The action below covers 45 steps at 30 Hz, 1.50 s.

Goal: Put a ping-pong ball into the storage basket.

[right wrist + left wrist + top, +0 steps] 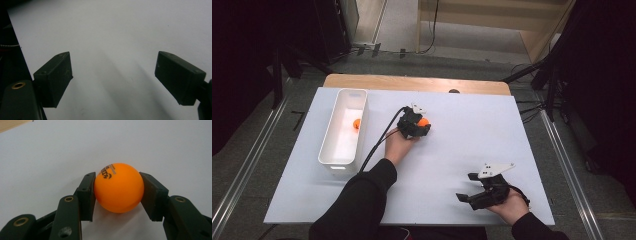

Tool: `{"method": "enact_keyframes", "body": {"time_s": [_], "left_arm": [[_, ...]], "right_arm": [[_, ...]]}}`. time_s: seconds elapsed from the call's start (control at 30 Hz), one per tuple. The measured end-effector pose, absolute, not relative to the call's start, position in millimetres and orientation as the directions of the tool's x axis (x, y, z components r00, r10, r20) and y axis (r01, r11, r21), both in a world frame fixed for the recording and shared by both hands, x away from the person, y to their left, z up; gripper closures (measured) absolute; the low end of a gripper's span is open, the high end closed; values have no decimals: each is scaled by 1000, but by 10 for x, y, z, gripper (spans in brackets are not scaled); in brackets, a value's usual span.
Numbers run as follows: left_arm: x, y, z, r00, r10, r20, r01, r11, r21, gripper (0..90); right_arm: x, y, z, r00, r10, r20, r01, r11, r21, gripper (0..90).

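An orange ping-pong ball [118,187] with black print sits on the white table sheet, pinched between both pads of my left gripper [117,191]. From above, that ball [424,121] shows at the tip of the left gripper [422,126] near the table's middle. A second orange ball [356,123] lies inside the white bin [334,152] to the left. My right gripper [468,186] rests at the front right, its jaws wide apart over bare sheet with nothing between them [113,75].
The white sheet [472,135] covers a wooden table whose back edge [412,82] shows beyond it. The left gripper's black cable [377,142] trails along the bin's right side. Dark stands flank the table on both sides.
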<state>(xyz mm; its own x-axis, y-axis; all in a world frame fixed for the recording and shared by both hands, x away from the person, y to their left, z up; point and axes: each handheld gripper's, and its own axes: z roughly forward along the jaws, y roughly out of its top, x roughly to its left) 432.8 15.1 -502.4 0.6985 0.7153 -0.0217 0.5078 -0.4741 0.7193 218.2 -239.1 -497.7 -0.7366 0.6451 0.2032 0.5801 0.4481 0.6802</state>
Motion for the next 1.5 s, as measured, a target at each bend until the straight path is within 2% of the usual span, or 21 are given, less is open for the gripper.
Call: {"method": "enact_keyframes", "body": {"time_s": [0.57,0.87,1.0,1.17,1.5], "left_arm": [[4166,231,-4822,750,656,-85,515,-499,697,507],[4039,302,-4692,776,625,-85,494,-517,699,507],[3992,365,-4651,771,626,-117,507,-491,709,506],[3943,395,-4609,781,616,-103,494,-509,705,506],[3927,474,-4513,783,606,-142,511,-497,701,506]], "right_arm": [[2183,-2396,-4979,-732,651,202,584,446,678,131],[2181,-2406,-4978,-728,653,207,590,444,675,131],[2193,-2407,-4988,-727,656,205,589,441,677,131],[2197,-2407,-4985,-729,654,201,584,441,682,131],[2185,-2402,-4973,-728,655,201,585,441,681,131]]}}
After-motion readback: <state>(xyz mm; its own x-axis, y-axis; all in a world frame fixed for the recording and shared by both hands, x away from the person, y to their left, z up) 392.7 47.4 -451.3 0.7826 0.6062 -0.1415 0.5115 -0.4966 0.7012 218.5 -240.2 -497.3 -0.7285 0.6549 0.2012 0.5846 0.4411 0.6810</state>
